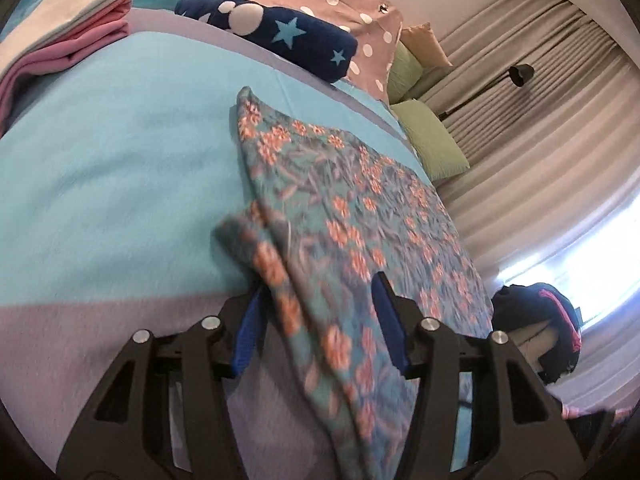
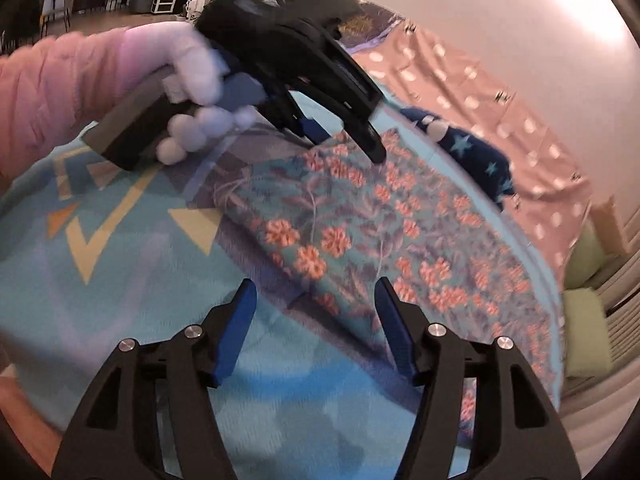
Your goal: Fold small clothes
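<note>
We work over a turquoise bedspread (image 1: 100,160) where the floral garment (image 1: 360,200) lies spread toward the bed's edge, one corner doubled back near us. It looks thin, light and limp, so we judge it will sag and slide on itself rather than hold a crease; taking it by a hemmed corner or along the fold line seems safest. Our left gripper (image 1: 316,300) stands with its jaws apart, the folded corner lying loose between them, unpinched. Our right gripper (image 2: 316,304) is likewise spread, empty, poised just at the garment's near edge.
</note>
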